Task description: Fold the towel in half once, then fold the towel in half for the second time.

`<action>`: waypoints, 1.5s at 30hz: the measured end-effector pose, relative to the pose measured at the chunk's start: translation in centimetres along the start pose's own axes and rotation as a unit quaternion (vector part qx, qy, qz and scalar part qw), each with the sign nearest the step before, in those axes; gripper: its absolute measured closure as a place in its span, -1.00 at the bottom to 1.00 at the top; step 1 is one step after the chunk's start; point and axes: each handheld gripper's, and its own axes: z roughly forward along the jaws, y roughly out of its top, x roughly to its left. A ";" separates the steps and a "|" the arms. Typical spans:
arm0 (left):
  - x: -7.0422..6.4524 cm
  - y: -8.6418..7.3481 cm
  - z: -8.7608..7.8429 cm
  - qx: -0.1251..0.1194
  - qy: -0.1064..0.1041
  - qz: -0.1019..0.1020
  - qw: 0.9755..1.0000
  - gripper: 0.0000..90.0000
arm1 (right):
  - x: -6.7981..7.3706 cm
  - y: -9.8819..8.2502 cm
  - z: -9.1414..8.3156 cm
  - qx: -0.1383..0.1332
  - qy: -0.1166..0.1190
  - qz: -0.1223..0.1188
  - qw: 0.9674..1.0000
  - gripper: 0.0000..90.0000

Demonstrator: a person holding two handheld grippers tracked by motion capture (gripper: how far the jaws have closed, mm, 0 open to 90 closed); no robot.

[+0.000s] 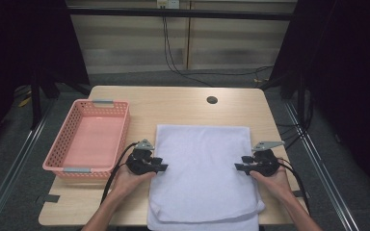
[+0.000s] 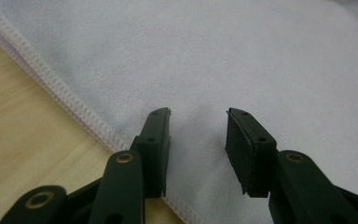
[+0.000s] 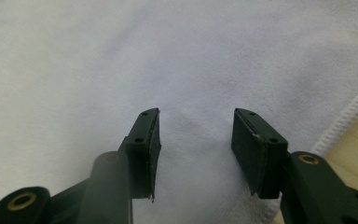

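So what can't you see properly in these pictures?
- Towel: its near edge runs off the bottom of the high view.
- Basket: its near inside wall is hidden by its own rim, high view.
- Left gripper view: the towel's stitched hem passes under the black jaws.

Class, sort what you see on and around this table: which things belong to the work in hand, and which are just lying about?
In the job: white towel; left hand-held gripper and right hand-held gripper, both open over it.

Lying about: pink basket beside the towel; the cables on the floor behind the table.
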 end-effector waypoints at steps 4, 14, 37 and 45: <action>-0.7 -0.3 -0.2 0.008 0.004 0.010 1.000 0.37 | 1.0 -0.7 0.0 0.011 -0.005 -0.013 1.000 0.17; -3.9 -1.9 -1.2 0.044 -0.050 0.014 0.998 0.49 | 1.9 -3.2 -2.6 0.021 0.006 -0.017 1.000 0.19; -3.8 -0.9 -3.2 0.008 0.005 0.011 1.000 0.19 | 1.1 -2.6 -6.2 -0.033 -0.007 0.000 0.999 0.25; 0.7 3.3 -0.3 -0.028 0.021 -0.018 0.999 0.21 | -5.0 1.2 -2.6 -0.032 -0.039 0.028 0.998 0.22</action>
